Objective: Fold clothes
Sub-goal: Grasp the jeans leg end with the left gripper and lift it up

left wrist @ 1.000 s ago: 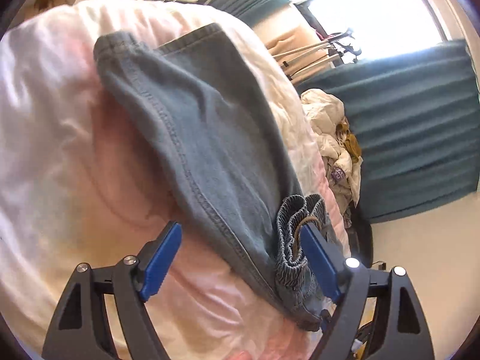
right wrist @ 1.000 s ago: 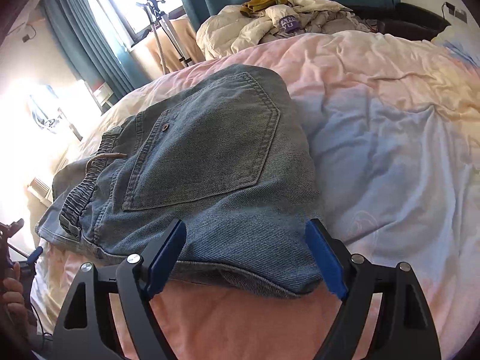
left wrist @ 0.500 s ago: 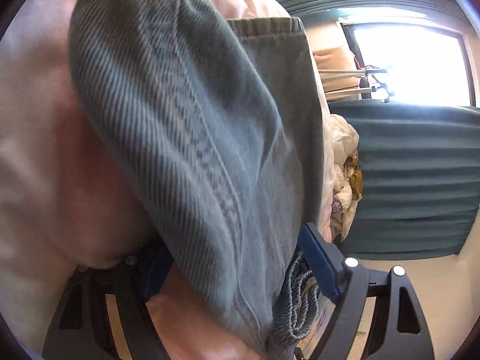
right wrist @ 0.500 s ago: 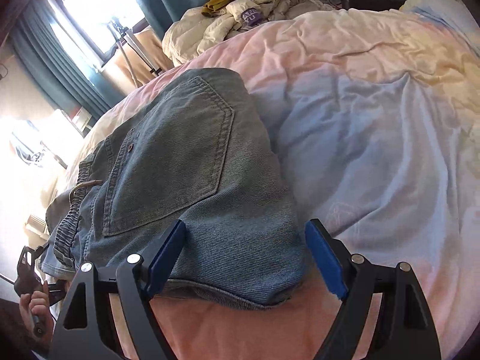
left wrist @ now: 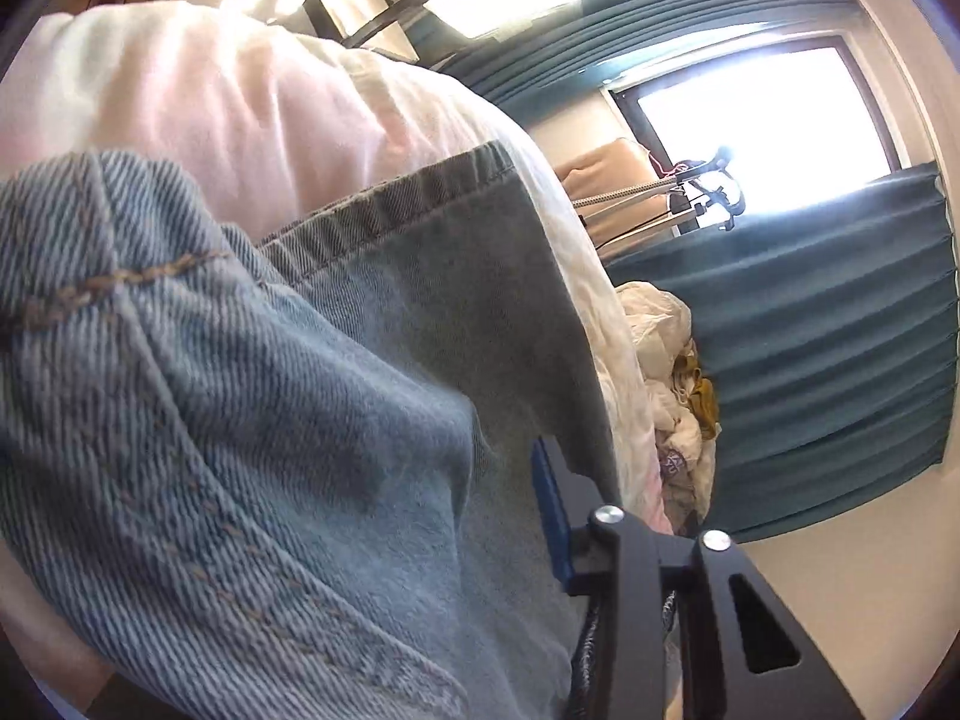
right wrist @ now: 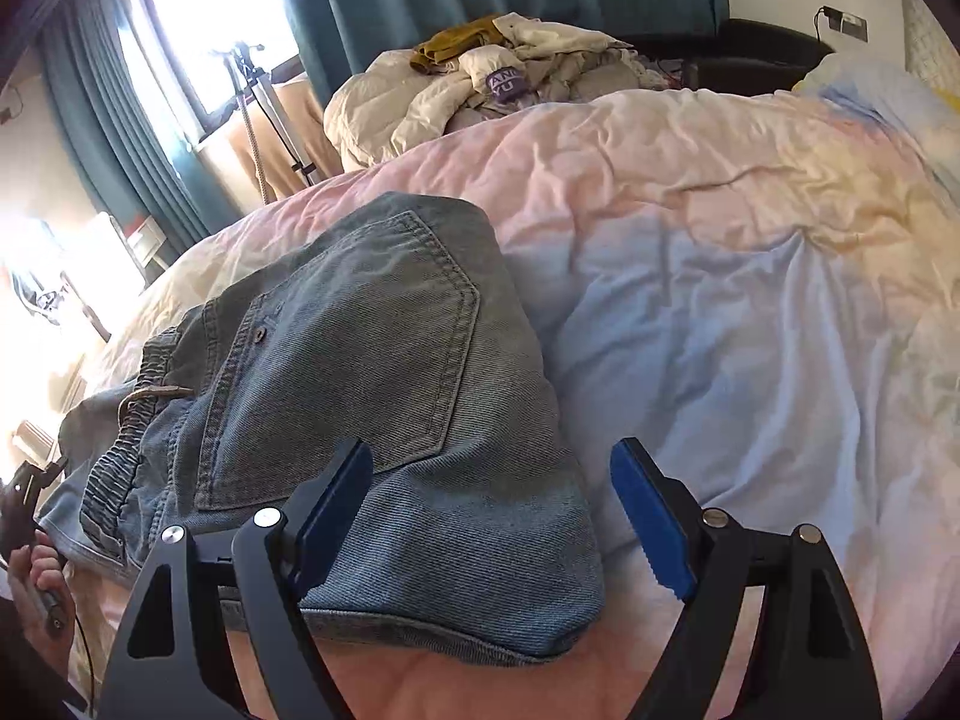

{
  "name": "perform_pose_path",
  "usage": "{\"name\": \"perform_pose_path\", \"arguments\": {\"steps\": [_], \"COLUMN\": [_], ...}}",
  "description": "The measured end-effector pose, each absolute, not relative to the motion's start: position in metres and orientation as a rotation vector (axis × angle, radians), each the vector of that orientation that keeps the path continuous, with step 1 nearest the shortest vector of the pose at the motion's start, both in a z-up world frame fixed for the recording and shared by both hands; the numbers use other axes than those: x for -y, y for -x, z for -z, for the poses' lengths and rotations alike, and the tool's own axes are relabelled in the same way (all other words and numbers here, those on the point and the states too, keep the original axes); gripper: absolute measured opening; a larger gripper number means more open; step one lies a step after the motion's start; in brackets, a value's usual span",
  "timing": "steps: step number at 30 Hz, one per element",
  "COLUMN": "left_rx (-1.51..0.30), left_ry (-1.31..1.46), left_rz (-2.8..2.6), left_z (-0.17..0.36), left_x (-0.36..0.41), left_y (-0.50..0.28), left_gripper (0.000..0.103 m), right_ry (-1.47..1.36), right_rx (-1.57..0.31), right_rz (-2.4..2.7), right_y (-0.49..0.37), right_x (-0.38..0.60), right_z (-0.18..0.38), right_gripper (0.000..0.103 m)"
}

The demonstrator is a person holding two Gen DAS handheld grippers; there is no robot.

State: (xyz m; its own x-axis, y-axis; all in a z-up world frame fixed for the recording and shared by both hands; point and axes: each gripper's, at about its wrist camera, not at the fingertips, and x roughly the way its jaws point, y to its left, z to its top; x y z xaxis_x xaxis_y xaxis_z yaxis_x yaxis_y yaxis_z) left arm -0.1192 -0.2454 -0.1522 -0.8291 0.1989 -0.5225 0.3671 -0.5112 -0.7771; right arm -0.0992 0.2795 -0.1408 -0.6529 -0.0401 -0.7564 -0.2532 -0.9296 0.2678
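One pair of denim shorts [right wrist: 360, 372] lies folded on the pink-and-blue duvet [right wrist: 750, 300], toward its left side, back pocket up and elastic waistband nearest the left edge. Beyond the duvet's far edge sits one heap of pale clothes [right wrist: 480, 90], and one tripod [right wrist: 264, 108] stands left of that heap by the window.

Two grippers are in use. The right gripper [right wrist: 492, 510] hovers with its jaws spread wide and nothing clasped, its left finger over the near corner of the shorts. The left gripper [left wrist: 420, 528] has just been closing; its jaws now clamp denim at the waistband side. A second ago they stood wide apart over the duvet with the shorts lying flat between them; now bunched denim fills that view and hides one finger
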Motion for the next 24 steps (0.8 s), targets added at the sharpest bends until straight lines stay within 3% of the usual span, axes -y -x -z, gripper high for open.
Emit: {"name": "perform_pose_path", "arguments": {"steps": [1, 2, 5, 15, 24], "left_rx": [-1.430, -1.342, -1.086, -0.590, -0.418], "left_ry": [-0.860, -0.831, -0.775, -0.718, -0.670], "left_rz": [2.520, 2.566, 2.699, 2.906, 2.985], "left_z": [0.147, 0.138, 0.101, -0.011, -0.045], "left_x": [0.245, 0.243, 0.231, 0.146, 0.049], "left_y": [0.117, 0.115, 0.112, 0.135, 0.139], "left_gripper": [0.006, 0.005, 0.004, 0.004, 0.004], "right_ry": [1.258, 1.260, 1.255, 1.200, 1.205], "right_rx": [-0.552, -0.570, -0.633, -0.689, -0.914], "right_rz": [-2.685, -2.670, -2.633, -2.648, -2.625], "right_y": [0.101, 0.101, 0.103, 0.092, 0.086], "right_x": [-0.282, -0.285, -0.295, -0.315, -0.345], "right_z": [0.143, 0.144, 0.145, 0.122, 0.116], "right_gripper": [0.083, 0.083, 0.083, 0.083, 0.083]}}
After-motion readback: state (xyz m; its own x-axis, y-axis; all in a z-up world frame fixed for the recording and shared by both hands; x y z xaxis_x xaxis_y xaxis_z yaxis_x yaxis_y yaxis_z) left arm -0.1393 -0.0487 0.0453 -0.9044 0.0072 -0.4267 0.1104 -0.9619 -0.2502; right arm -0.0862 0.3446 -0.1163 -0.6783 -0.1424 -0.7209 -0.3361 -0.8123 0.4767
